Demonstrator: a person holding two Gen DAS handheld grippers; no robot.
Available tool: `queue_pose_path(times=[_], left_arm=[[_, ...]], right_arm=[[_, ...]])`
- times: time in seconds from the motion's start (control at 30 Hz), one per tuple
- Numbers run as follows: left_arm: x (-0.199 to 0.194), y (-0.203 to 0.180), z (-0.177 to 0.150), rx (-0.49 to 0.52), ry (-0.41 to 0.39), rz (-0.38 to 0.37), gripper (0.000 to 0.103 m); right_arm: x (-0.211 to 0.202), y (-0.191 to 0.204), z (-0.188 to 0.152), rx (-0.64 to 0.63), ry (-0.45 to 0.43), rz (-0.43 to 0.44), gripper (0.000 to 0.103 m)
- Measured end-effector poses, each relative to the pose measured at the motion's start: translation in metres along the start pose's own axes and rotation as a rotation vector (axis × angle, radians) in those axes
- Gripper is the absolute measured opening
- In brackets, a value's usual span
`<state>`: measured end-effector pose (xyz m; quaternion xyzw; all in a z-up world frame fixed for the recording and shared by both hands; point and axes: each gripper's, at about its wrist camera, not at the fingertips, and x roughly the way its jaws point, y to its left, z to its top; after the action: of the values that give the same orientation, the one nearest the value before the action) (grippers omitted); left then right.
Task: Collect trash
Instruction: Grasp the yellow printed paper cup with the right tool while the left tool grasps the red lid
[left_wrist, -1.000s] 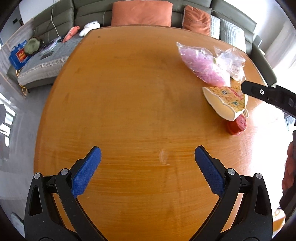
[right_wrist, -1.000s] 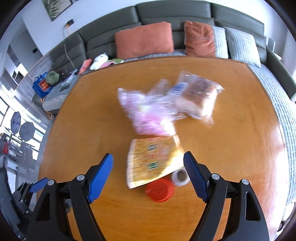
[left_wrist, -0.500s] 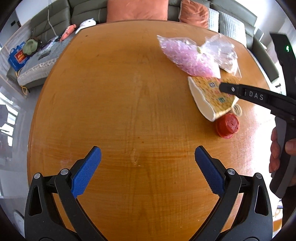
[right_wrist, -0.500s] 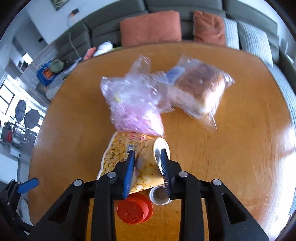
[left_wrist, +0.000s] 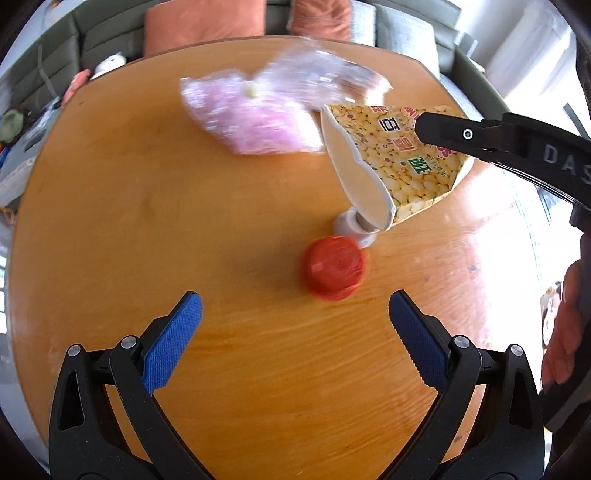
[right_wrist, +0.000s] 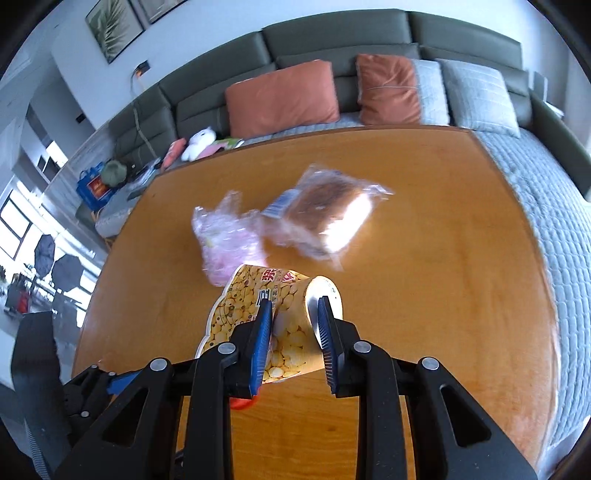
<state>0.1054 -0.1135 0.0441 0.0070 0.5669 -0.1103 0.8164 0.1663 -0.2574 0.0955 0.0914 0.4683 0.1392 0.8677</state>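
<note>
Right claw (right_wrist: 293, 317): blue pads pressed onto a flattened paper cup (right_wrist: 258, 314), yellow print, pinching its crushed wall near the base. Cup appears lifted off the desk (right_wrist: 443, 258), mouth tilted down toward the left claw side; whether any part of it touches the desk cannot be told

Left claw (left_wrist: 293, 332): jaws spread wide, nothing between them, hovering over bare wood just short of a red cap (left_wrist: 334, 267). Cap lies on the desk; a small white ring (left_wrist: 349, 225) sits touching or just beside it, under the cup's mouth

Pink bag (left_wrist: 251, 118): on the desk behind the cup, blurred. Clear bag holding brown bread (right_wrist: 328, 214) lies just beside the pink one, farther back

A hand (left_wrist: 561, 332) grips the right tool's handle at the left view's right edge. Sofa (right_wrist: 332, 55) with cushions behind the desk
</note>
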Motion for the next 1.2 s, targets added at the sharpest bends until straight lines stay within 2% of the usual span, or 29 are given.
queue_pose_path(times=[0.07, 0.13, 0.2, 0.27, 0.33, 0.53, 0.8, 1.0, 1.2], left_arm=[[0.006, -0.011, 0.004, 0.033, -0.005, 0.003, 0.093], [0.017, -0.023, 0.008, 0.074, 0.001, 0.015, 0.084], [0.029, -0.029, 0.009, 0.095, 0.023, 0.013, 0.065], [0.039, -0.03, 0.01, 0.101, 0.047, 0.021, 0.057], [0.04, -0.032, 0.011, 0.121, 0.018, 0.04, 0.046], [0.03, -0.026, 0.006, 0.115, 0.018, 0.004, 0.046], [-0.009, 0.016, -0.014, 0.068, -0.03, -0.022, 0.046], [-0.044, 0.063, -0.033, 0.011, -0.076, -0.013, 0.046], [-0.064, 0.129, -0.066, -0.074, -0.104, 0.004, 0.046]], right_arm=[[-0.003, -0.011, -0.003, 0.026, -0.002, -0.006, 0.027], [-0.005, -0.022, -0.005, 0.046, -0.001, -0.013, 0.027], [-0.007, -0.032, -0.006, 0.069, -0.002, -0.014, 0.027], [-0.009, -0.036, -0.008, 0.082, -0.004, -0.015, 0.027], [-0.012, -0.04, -0.01, 0.091, -0.008, -0.019, 0.027], [-0.016, -0.036, -0.015, 0.102, -0.012, -0.027, 0.027], [-0.017, -0.002, -0.02, 0.071, -0.005, -0.015, 0.027], [-0.009, 0.06, -0.032, 0.013, 0.01, 0.029, 0.027], [0.007, 0.136, -0.044, -0.069, 0.05, 0.067, 0.027]])
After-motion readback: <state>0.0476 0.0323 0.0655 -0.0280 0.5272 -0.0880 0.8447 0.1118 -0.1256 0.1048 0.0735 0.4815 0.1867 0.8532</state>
